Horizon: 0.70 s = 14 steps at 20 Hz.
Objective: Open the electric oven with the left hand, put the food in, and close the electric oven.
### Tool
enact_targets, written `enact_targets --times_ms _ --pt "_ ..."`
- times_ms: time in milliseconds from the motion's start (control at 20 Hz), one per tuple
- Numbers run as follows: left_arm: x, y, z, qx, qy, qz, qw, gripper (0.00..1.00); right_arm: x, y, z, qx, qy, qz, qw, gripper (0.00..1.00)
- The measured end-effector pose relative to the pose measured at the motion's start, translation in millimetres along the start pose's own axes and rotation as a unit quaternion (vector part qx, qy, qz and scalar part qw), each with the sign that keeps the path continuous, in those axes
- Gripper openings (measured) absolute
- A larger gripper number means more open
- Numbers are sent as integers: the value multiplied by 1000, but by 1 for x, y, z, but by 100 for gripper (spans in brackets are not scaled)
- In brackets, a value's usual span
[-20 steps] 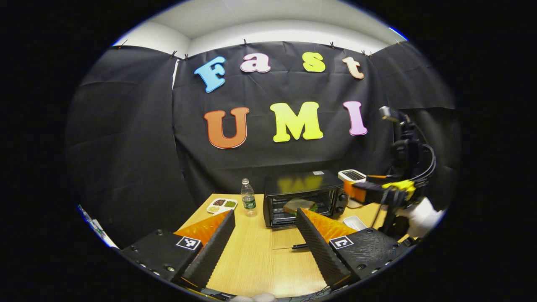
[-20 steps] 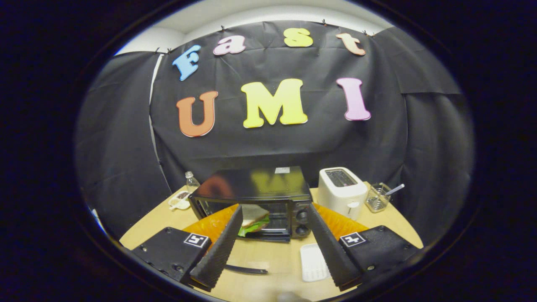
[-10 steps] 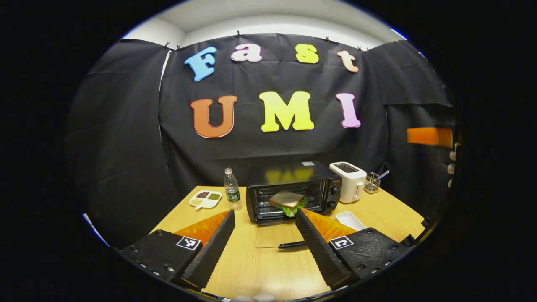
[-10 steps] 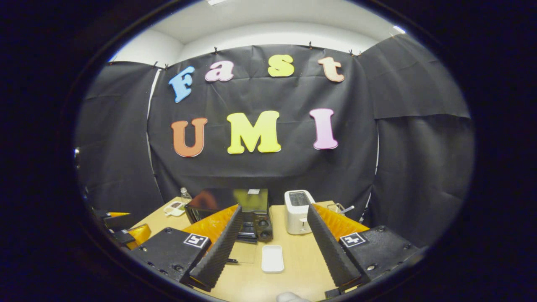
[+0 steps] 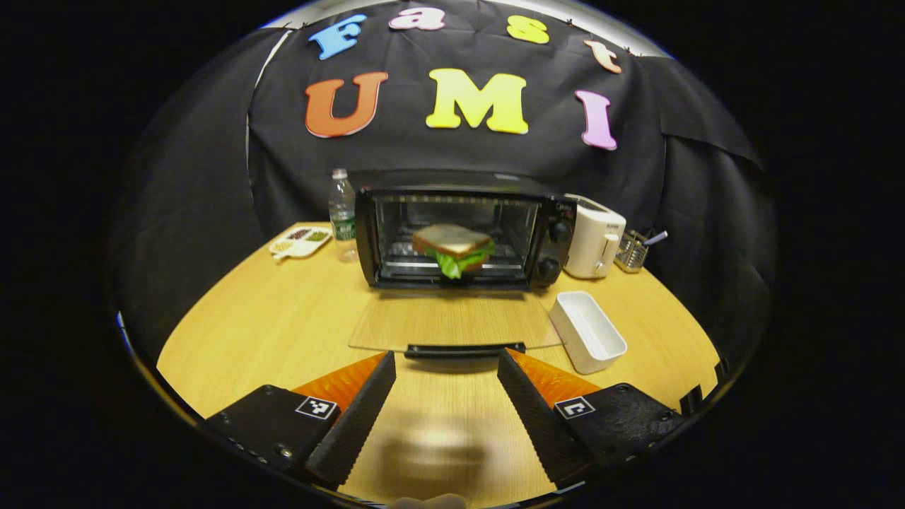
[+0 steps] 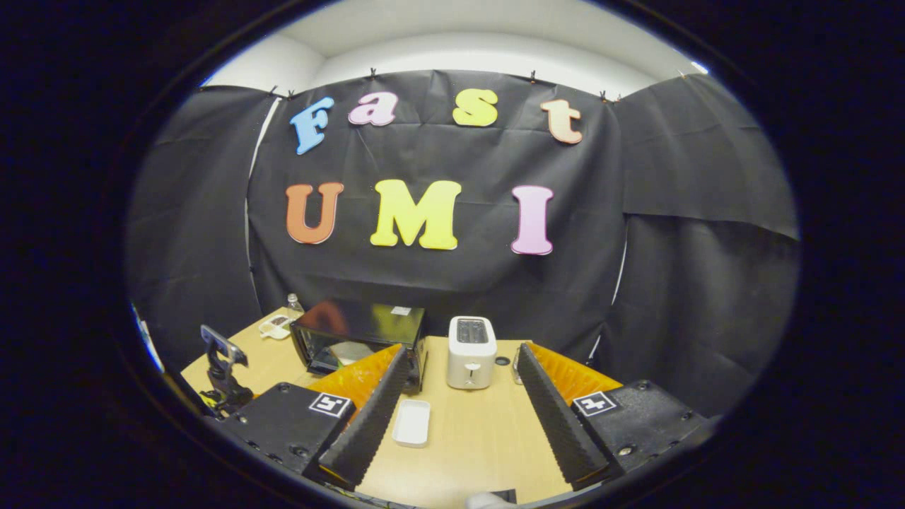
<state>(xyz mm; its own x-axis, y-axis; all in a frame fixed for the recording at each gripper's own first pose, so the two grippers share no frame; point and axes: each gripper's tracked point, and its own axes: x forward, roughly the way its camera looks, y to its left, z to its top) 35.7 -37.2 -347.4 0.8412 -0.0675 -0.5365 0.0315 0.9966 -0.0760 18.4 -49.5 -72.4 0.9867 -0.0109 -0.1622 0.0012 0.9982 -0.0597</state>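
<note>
Straight ahead of the open, empty left tool (image 5: 445, 385) lies the door handle (image 5: 465, 349), long axis crosswise, sandwich (image 5: 453, 248) inside oven (image 5: 459, 237); right tool (image 6: 458, 403) open, farther off.

- The left gripper (image 5: 447, 396) has descended toward the table (image 5: 283, 325) and now sits low, directly before the handle (image 5: 463, 349) of the lowered oven door (image 5: 456, 322).
- The oven (image 5: 459, 237) and sandwich (image 5: 452, 247) appear larger and nearer in the left gripper view.
- The right gripper (image 6: 459, 410) has withdrawn rightward and back; the oven (image 6: 360, 339) now lies to its left, the toaster (image 6: 471, 352) ahead.
</note>
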Motion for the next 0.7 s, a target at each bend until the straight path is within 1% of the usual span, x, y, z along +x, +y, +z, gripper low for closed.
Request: enact_targets --times_ms 150,250,450,500,550,600,650,700 --pt "25 -12 -27 8 33 -1 999 95 -1 -10 3 -10 3 -3 1000 99" --pt "38 -14 -39 5 49 6 999 95 -1 -15 1 -15 5 -6 1000 99" --pt "60 -13 -52 -5 75 16 997 95 0 -23 -4 -14 15 -10 1000 99" --pt "65 -12 -52 -4 76 19 997 96 1 -25 -6 -12 16 -11 1000 92" --pt "70 -10 -53 -2 77 21 997 95 2 -26 -7 -10 19 -12 1000 95" --pt "74 -10 -56 1 85 21 996 95 4 -27 -8 -8 21 -13 1000 95" --pt "77 -8 -59 2 90 24 996 95 5 -29 -9 -6 23 -13 1000 100" --pt "81 -6 -56 4 88 26 996 95 6 -30 -10 -4 25 -14 1000 100"
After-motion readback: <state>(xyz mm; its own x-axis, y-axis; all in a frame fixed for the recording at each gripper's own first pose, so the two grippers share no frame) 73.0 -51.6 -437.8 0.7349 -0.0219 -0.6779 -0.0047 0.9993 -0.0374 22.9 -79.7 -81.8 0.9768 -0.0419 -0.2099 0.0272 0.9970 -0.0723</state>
